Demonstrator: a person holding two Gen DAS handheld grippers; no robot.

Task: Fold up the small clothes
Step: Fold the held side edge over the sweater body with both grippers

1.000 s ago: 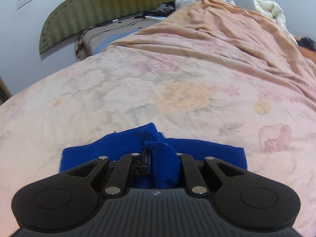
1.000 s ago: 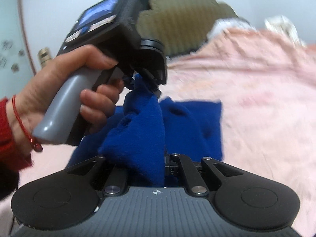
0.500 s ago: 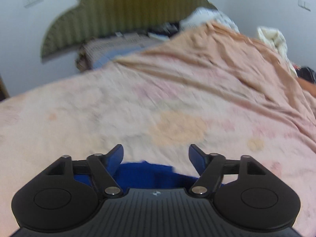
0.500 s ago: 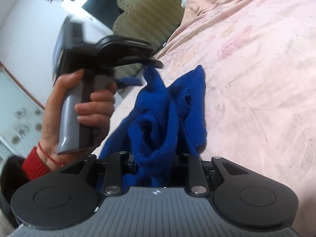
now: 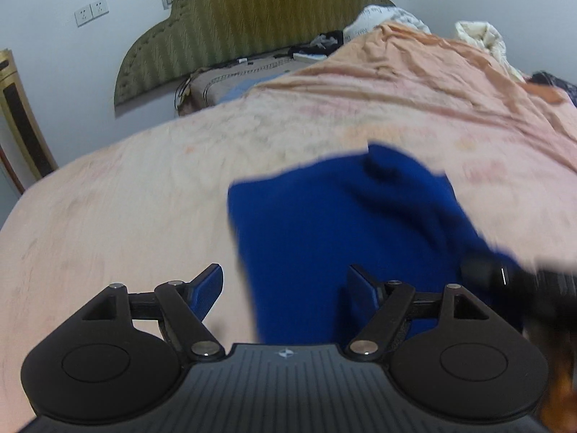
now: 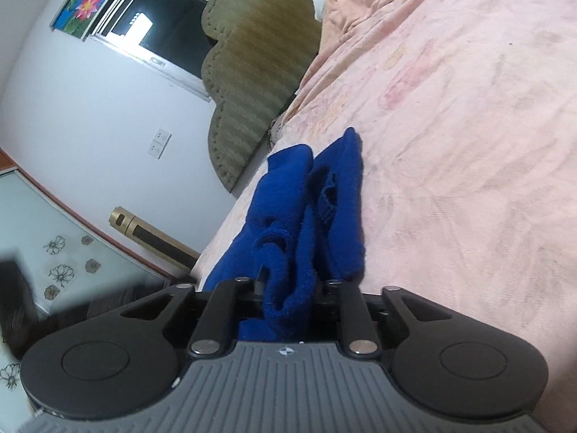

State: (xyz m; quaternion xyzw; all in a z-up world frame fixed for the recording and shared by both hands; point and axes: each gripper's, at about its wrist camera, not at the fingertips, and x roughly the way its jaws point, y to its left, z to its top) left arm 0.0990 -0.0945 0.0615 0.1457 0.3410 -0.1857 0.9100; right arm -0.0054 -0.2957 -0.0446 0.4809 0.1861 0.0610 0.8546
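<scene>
Left gripper: spread wide, gripping nothing, hovering over the near end of the blue garment. Right gripper: clamped on a bunched fold of that same blue garment, lifting it off the bed. Soft, light, fleecy knit by the look; likely to sag and crumple rather than keep an edge. Best taken at a corner or hem, pinched through both layers. Beyond the garment, toward the far end of the bed, a green headboard.
</scene>
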